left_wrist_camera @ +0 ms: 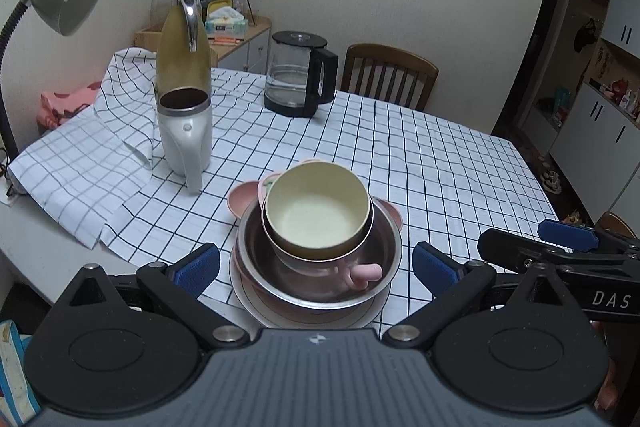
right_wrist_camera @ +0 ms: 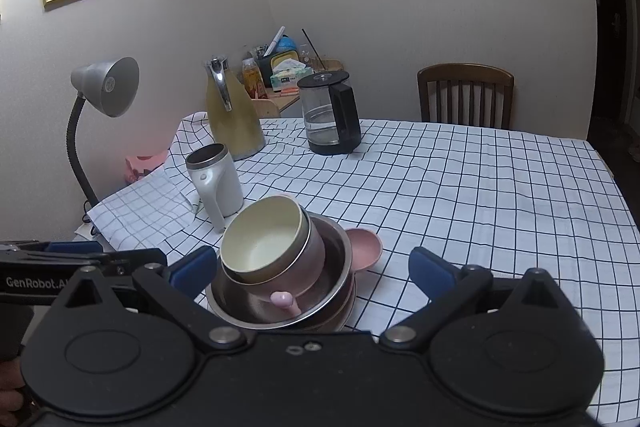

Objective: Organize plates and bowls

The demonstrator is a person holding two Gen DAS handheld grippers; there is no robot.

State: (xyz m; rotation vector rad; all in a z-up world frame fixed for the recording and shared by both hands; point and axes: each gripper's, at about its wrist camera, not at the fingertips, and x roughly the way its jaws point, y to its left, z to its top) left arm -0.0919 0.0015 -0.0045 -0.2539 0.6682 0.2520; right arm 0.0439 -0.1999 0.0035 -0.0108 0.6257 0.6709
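Stacking looks all but done — cream bowl [left_wrist_camera: 318, 213] nested in pink cup [right_wrist_camera: 294, 267], inside steel bowl [left_wrist_camera: 320, 267], on plate [left_wrist_camera: 256, 303], near table edge. Left gripper [left_wrist_camera: 316, 263] and right gripper [right_wrist_camera: 314, 267] both spread wide, empty. Next, probably — straighten tilted cup or withdraw

The table [right_wrist_camera: 500, 195] is covered by a checked cloth [left_wrist_camera: 420, 163]; behind the stacked dishes [left_wrist_camera: 316, 255] a white mug [left_wrist_camera: 186, 135], yellow jug [left_wrist_camera: 184, 55] and glass kettle [left_wrist_camera: 298, 75] are set.
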